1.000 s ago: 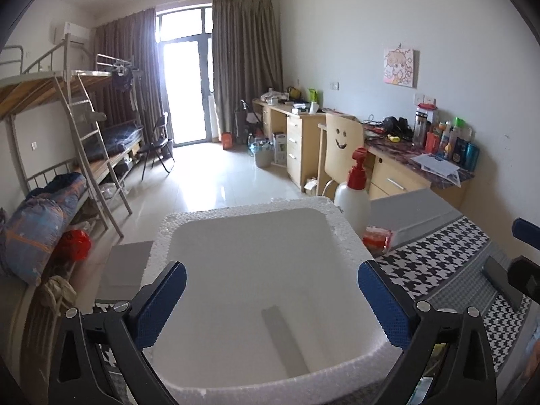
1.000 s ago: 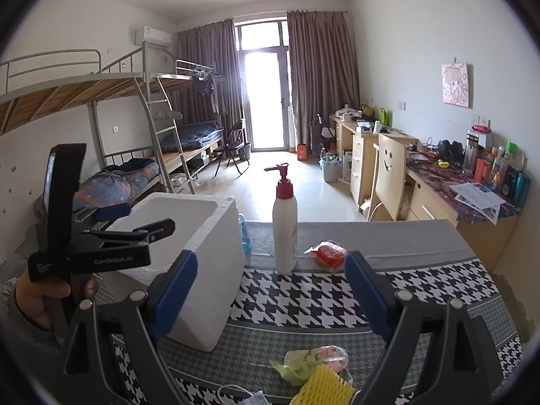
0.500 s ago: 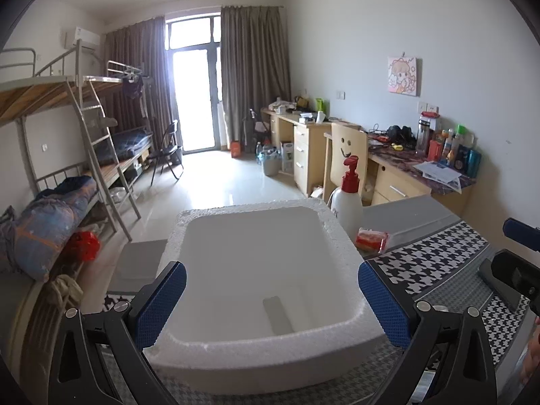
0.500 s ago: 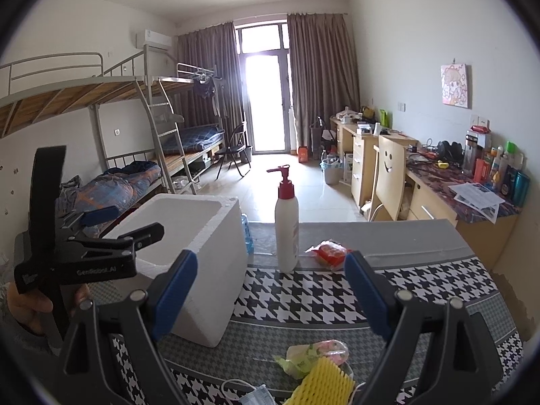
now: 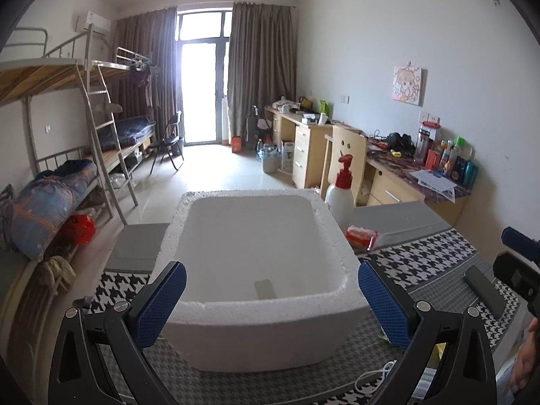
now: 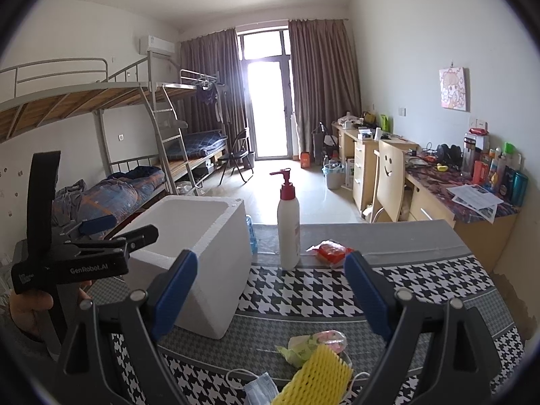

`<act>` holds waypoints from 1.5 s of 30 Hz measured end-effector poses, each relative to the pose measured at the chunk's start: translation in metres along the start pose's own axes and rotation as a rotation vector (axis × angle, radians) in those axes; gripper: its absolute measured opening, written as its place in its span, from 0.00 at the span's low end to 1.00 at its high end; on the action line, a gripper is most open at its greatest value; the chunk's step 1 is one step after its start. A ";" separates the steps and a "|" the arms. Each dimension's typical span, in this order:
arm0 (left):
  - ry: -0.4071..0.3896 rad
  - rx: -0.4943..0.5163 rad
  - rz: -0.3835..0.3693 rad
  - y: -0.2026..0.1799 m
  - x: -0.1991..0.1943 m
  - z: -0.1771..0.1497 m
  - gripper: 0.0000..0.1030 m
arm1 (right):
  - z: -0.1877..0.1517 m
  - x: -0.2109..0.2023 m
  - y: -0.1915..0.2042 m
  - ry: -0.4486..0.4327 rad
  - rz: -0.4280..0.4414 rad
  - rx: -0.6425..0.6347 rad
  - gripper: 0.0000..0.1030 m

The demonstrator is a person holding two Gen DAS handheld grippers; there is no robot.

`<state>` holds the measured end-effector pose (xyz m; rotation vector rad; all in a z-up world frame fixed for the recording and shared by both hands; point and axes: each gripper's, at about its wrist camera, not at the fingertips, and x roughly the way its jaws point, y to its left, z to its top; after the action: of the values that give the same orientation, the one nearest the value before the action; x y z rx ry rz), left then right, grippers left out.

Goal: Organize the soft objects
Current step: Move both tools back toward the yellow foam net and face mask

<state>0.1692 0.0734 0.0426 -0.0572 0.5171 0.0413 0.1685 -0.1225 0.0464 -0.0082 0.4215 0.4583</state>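
Observation:
A white foam box (image 5: 256, 249) stands open and empty on the houndstooth tablecloth (image 6: 422, 283). My left gripper (image 5: 271, 303) is open, its blue pads level with the box's near corners and not pressing on it. In the right wrist view the box (image 6: 209, 233) is at the left, with the left gripper (image 6: 123, 227) held by a hand beside it. My right gripper (image 6: 271, 293) is open and holds nothing. Below it lie a yellow foam net (image 6: 314, 374), a crumpled green and pink bag (image 6: 314, 341) and a blue face mask (image 6: 258, 388). A red packet (image 6: 332, 251) lies further back.
A white pump bottle (image 6: 288, 222) with a red top stands right of the box, near the table's far edge. Beyond the table are bunk beds (image 6: 135, 182) at the left and desks with a chair (image 6: 388, 182) along the right wall.
The left gripper has drawn back from the box, which now looks smaller and shows its front wall. The right gripper has shifted back a little, so the net and mask show more.

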 end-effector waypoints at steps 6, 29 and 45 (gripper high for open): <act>-0.001 0.003 -0.042 0.000 -0.010 -0.005 0.99 | -0.002 -0.009 -0.001 -0.011 -0.005 -0.005 0.89; -0.065 0.024 -0.034 -0.016 -0.043 -0.030 0.99 | -0.018 -0.032 -0.007 -0.032 -0.017 0.001 0.89; -0.115 0.031 -0.043 -0.025 -0.065 -0.047 0.99 | -0.037 -0.044 -0.007 -0.025 -0.027 0.011 0.89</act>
<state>0.0906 0.0435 0.0349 -0.0350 0.4016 -0.0056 0.1211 -0.1510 0.0293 0.0029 0.3991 0.4292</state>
